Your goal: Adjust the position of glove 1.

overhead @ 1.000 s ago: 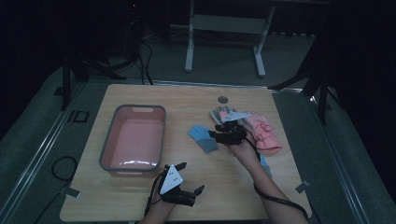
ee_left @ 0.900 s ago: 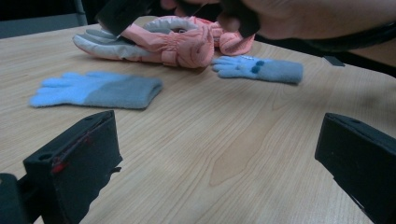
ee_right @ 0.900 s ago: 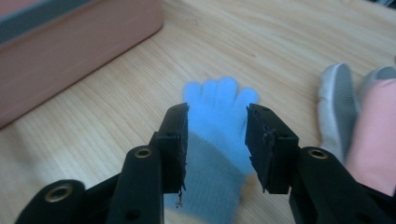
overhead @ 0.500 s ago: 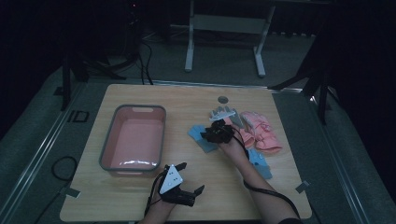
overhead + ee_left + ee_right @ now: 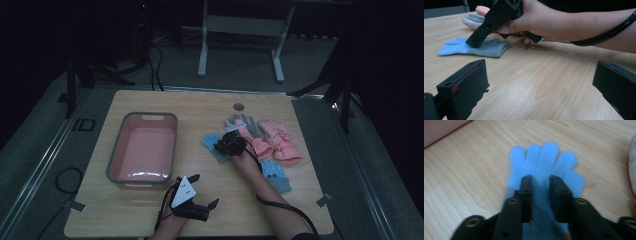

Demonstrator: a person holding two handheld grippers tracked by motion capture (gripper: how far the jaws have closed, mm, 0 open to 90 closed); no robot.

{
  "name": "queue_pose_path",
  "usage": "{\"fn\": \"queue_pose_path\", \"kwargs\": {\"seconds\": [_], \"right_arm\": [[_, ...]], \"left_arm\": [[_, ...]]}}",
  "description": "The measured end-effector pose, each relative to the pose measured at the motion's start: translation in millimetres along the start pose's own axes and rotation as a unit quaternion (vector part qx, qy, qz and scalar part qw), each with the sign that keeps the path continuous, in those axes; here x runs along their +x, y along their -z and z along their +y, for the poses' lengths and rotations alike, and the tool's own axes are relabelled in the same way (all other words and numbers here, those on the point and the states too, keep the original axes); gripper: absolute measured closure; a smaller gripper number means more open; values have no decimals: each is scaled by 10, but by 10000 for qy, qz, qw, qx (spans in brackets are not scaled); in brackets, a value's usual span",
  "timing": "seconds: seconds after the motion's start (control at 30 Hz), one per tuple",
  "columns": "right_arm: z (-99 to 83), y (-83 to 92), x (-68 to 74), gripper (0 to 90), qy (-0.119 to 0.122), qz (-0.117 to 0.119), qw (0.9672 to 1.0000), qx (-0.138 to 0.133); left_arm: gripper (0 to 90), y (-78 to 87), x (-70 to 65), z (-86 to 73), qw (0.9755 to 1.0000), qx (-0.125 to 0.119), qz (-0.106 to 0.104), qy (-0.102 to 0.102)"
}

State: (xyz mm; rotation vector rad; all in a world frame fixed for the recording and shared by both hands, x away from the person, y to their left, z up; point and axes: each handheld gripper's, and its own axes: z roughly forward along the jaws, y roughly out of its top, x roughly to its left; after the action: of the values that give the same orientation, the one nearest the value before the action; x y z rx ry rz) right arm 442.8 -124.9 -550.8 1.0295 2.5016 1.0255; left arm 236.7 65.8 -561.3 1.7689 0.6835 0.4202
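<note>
my left gripper (image 5: 202,195) idle near edge, jaws wide, empty | my right gripper (image 5: 540,180) down on blue glove (image 5: 544,160) mid-table beside pink tub (image 5: 145,150), jaws just been closing, palm fabric between, pinch probably not firm | soft, light, floppy; take mid-palm

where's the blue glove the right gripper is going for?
High view: blue glove lies flat mid-table, right of the pink tub, left of the grey glove, under the right gripper.

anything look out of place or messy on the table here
Nothing looks spilled or damaged. The gloves lie loosely scattered on the table's right half: one blue glove under the right claw, whose jaws have just been closing over it, a grey glove, pink gloves, and another blue glove. The pink bin sits empty.
</note>
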Motion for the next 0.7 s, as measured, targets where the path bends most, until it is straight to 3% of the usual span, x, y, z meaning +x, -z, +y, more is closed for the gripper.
{"fn": "queue_pose_path", "kwargs": {"seconds": [0.07,0.23,0.33,0.37,0.53,0.57,0.7], "right_arm": [[-19,-17,23,806,-160,-118,9997,-142],[6,0,71,854,-232,-288,9993,-90],[53,97,115,860,-267,-420,9986,-184],[98,234,131,861,-352,-457,9977,-346],[148,490,157,862,-634,-413,9954,-590],[150,658,208,862,-705,-482,9939,-691],[67,905,275,863,-890,-644,9900,-888]], "left_arm": [[1,-1,-1,1,10000,12,1,-15],[1,1,0,0,10000,-1,4,-2],[1,4,5,-2,10000,-19,5,20],[1,5,5,-2,10000,-26,17,23],[1,7,2,-3,10000,-35,31,12],[1,6,1,-3,10000,-29,37,4],[1,9,0,-4,10000,-33,49,-9]]}}
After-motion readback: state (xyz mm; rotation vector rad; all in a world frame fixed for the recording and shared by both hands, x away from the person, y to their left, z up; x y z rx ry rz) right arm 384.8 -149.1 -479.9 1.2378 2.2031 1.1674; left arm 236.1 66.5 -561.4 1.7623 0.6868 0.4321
